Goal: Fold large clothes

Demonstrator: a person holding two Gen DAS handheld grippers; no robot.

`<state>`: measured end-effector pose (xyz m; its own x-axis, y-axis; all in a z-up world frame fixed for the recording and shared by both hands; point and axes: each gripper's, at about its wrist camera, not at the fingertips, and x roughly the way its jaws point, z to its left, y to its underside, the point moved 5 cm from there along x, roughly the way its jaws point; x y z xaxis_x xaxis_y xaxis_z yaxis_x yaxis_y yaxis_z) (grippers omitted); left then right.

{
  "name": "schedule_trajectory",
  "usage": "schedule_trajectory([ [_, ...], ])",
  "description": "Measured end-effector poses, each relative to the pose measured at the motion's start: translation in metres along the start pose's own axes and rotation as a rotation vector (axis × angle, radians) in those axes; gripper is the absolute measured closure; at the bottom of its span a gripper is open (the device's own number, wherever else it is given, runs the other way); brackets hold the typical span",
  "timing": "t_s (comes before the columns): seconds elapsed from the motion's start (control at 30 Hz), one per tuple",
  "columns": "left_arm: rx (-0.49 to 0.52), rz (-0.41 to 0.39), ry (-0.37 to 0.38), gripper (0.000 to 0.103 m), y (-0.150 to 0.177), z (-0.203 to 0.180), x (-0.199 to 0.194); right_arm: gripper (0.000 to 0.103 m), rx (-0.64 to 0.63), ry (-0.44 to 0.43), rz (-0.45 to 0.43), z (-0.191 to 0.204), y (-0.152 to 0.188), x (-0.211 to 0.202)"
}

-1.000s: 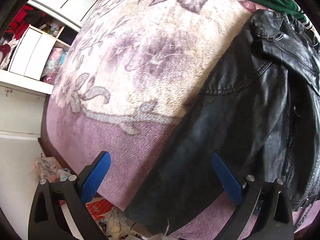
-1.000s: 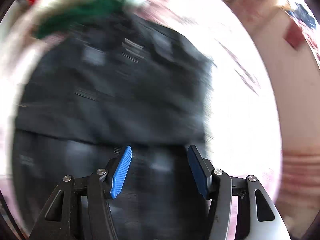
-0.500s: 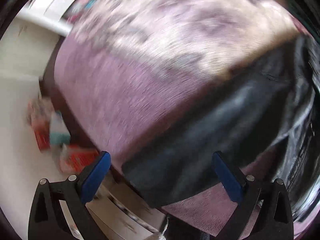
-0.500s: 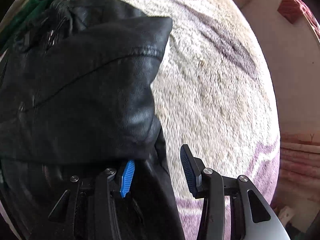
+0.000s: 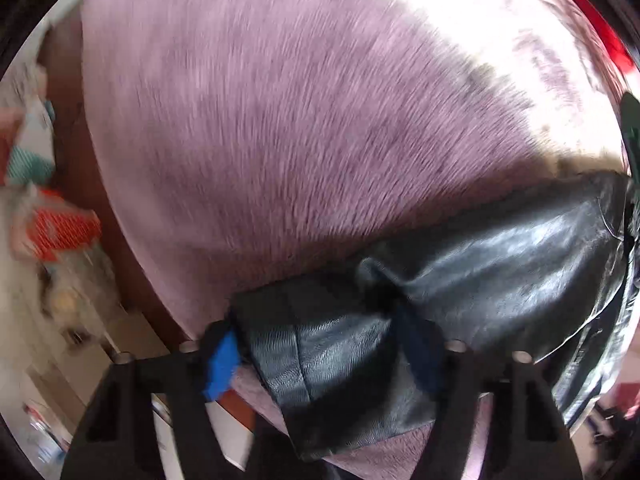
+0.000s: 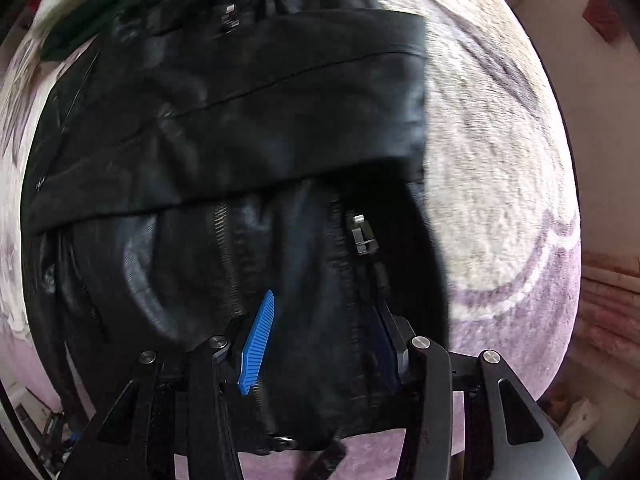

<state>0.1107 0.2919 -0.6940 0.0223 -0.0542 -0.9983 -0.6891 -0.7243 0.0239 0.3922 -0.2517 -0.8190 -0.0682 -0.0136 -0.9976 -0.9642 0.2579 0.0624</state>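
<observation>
Left gripper (image 5: 320,356): pads pinching sleeve cuff of black leather jacket (image 6: 224,128). Right gripper (image 6: 320,344): jaws apart over zipper. Jacket: glossy, creased, sleeve folded crosswise, lying on purple floral blanket (image 5: 280,120).

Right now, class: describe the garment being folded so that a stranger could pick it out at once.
Start from the plush purple-and-cream floral blanket. On it lies the black leather jacket. Glossy hide and metal zips set it apart from the green garment past its far edge.
</observation>
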Motion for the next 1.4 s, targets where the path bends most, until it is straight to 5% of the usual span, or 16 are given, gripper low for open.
schedule_trajectory([
  [0.13, 0.035, -0.135, 0.053, 0.090, -0.032, -0.005, -0.042, 0.054, -0.025, 0.008, -0.004, 0.033, 0.024, 0.008],
  [0.33, 0.033, -0.240, 0.113, 0.092, -0.122, -0.001, -0.071, 0.054, -0.053, -0.009, -0.012, 0.078, 0.065, 0.013],
  [0.4, 0.038, -0.228, 0.114, 0.092, -0.149, 0.005, -0.056, 0.054, -0.052, -0.007, -0.004, 0.087, 0.076, 0.016],
  [0.5, 0.007, -0.096, 0.154, 0.091, -0.164, 0.010, -0.028, 0.054, -0.036, -0.021, 0.021, 0.107, 0.093, 0.021],
  [0.63, 0.002, -0.094, 0.201, 0.080, -0.140, 0.023, -0.043, 0.054, -0.007, -0.023, 0.022, 0.106, 0.110, 0.022],
  [0.67, -0.023, -0.082, 0.217, 0.073, -0.131, 0.030, -0.046, 0.054, -0.001, -0.019, 0.021, 0.105, 0.110, 0.020],
  [0.73, -0.083, -0.070, 0.207, 0.036, -0.110, 0.050, -0.051, 0.054, 0.009, -0.013, 0.028, 0.106, 0.109, 0.019],
  [0.77, -0.122, -0.067, 0.228, 0.033, -0.101, 0.057, -0.053, 0.054, 0.014, -0.005, 0.032, 0.109, 0.107, 0.018],
  [0.97, -0.382, 0.054, 0.523, 0.033, -0.042, 0.048, -0.036, 0.054, 0.047, 0.003, 0.038, 0.151, 0.076, 0.006],
  [1.1, -0.495, 0.034, 0.509, 0.033, -0.031, 0.035, -0.002, 0.054, 0.032, 0.027, 0.027, 0.184, 0.076, 0.003],
  [1.23, -0.589, -0.008, 0.471, 0.032, -0.028, 0.032, -0.012, 0.054, 0.022, 0.014, 0.027, 0.212, 0.067, -0.006],
  [1.4, -0.596, 0.059, 0.605, 0.032, 0.001, 0.007, -0.022, 0.054, 0.024, -0.029, 0.047, 0.244, 0.076, -0.015],
])
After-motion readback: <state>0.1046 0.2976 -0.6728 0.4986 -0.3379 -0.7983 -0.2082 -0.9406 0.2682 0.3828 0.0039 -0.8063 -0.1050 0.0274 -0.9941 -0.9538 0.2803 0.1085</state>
